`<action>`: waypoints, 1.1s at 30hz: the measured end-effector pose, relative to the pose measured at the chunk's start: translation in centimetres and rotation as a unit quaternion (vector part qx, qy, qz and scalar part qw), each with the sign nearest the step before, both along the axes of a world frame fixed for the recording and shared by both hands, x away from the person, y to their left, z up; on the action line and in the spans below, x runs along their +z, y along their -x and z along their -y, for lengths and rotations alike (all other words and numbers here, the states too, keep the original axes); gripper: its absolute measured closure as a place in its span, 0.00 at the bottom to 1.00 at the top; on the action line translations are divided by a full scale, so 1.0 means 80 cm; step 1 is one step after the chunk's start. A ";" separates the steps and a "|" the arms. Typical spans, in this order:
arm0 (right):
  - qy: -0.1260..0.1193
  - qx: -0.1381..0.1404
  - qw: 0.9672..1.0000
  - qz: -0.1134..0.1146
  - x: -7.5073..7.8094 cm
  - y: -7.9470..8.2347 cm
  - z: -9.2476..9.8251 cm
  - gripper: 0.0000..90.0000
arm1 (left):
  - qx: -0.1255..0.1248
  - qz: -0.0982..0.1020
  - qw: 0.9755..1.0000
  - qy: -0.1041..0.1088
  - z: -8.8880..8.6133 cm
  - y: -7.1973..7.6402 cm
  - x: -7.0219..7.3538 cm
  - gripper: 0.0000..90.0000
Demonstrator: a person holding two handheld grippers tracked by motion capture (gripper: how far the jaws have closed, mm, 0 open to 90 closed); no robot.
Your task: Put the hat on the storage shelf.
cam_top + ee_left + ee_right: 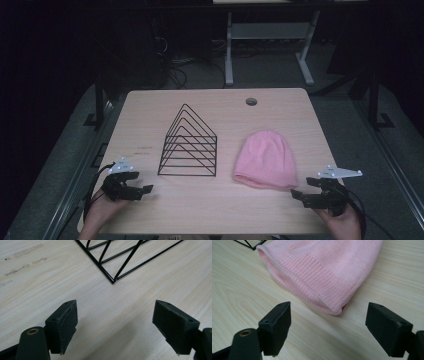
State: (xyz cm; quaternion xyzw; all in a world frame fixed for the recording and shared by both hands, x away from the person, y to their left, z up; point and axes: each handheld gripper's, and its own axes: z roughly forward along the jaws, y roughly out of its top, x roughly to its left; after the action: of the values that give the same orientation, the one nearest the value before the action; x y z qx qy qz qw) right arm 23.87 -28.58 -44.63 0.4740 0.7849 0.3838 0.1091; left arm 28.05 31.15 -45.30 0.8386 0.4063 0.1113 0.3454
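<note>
A pink knitted beanie [265,158] lies flat on the wooden table [210,210], right of centre, its ribbed brim toward me. A black wire file rack [189,144] with triangular dividers stands to its left. My left gripper [142,190] rests near the front left, open and holding nothing, a short way from the rack's front corner [113,281]. My right gripper [296,194] sits at the front right, open, with the beanie's brim corner [334,310] just ahead of its jaws and not touching them.
A round cable hole [251,101] sits near the table's far edge. Behind the table stand a white desk frame [270,45] and tangled cables [175,70] on the dark floor. Faint marks [22,255] show on the wood left of the rack.
</note>
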 end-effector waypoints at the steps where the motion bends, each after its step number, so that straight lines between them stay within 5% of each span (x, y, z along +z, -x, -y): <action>1: 0.000 0.000 1.000 0.000 0.000 0.000 0.000 0.22 | 0.003 -0.003 1.000 0.002 0.001 0.001 -0.001 0.23; 15: -0.002 0.021 1.000 0.000 0.016 -0.007 -0.012 0.19 | 0.009 0.003 1.000 0.010 -0.004 0.007 0.003 0.23; 33: 0.006 0.049 0.999 -0.014 0.057 -0.061 -0.023 0.18 | 0.010 0.005 1.000 0.009 -0.004 0.006 0.002 0.23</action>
State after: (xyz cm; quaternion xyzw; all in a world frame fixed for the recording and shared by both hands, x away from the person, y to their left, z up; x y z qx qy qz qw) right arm 28.73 -26.75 -40.09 0.4400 0.8108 0.3773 0.0816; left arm 27.59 31.45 -45.14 0.8306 0.4141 0.1152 0.3540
